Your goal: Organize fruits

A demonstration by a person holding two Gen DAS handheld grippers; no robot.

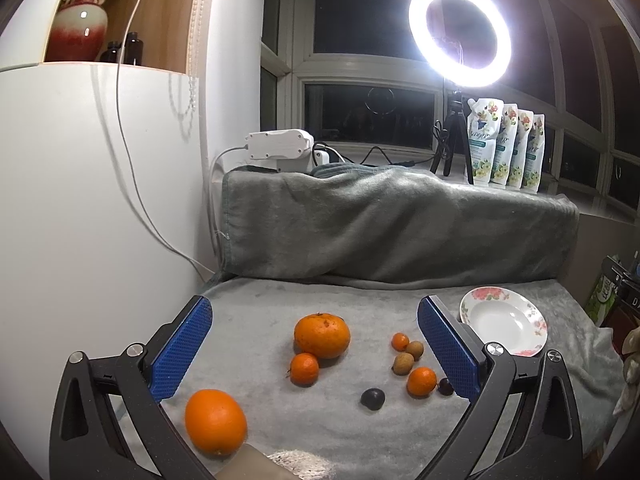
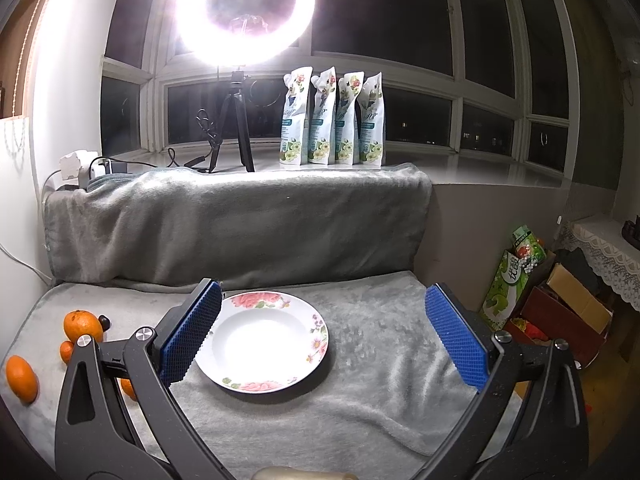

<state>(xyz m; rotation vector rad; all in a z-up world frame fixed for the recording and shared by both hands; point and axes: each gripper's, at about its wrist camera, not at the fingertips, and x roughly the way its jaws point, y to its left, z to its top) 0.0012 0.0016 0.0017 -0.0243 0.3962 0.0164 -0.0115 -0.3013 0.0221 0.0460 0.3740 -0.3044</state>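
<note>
Night-dark bay window behind a lit ring light (image 1: 460,34) on a tripod; grey fleece blanket (image 1: 304,412) draped over the work surface and the ledge behind.

Far left: white cabinet (image 1: 80,184) with a red-and-white vase (image 1: 82,16) in the niche above. On the sill: white power strip (image 1: 278,145), then four floral refill pouches (image 2: 334,120).

Left gripper (image 1: 314,354): blue-padded tongs spread wide apart, empty, hovering above the fruit.

Fruit, left to right, all loose on the blanket: large orange (image 1: 215,422) nearest the camera; large mandarin (image 1: 322,336) touching a small mandarin (image 1: 304,368); dark plum (image 1: 373,399); two brown longans (image 1: 409,356) beside a tiny kumquat (image 1: 399,341); another small mandarin (image 1: 421,381); a dark cherry-like fruit (image 1: 445,386), partly hidden behind the right pad.

Floral-rimmed plate (image 2: 262,340): empty, well apart to the right of the fruit.

Right gripper (image 2: 324,336): tongs likewise wide apart, empty, framing the plate.

Far right: cartons and a green box (image 2: 510,280) on the floor.

Stage, by judgement: nothing yet sorted.

Likely faults: round fruit rolling on soft, wrinkled fleece when nudged; neighbours in the tight cluster knocked aside by wide pads; small soft fruit bruised or slipping from a coarse grip; plate sliding or tipping under an off-centre drop.
</note>
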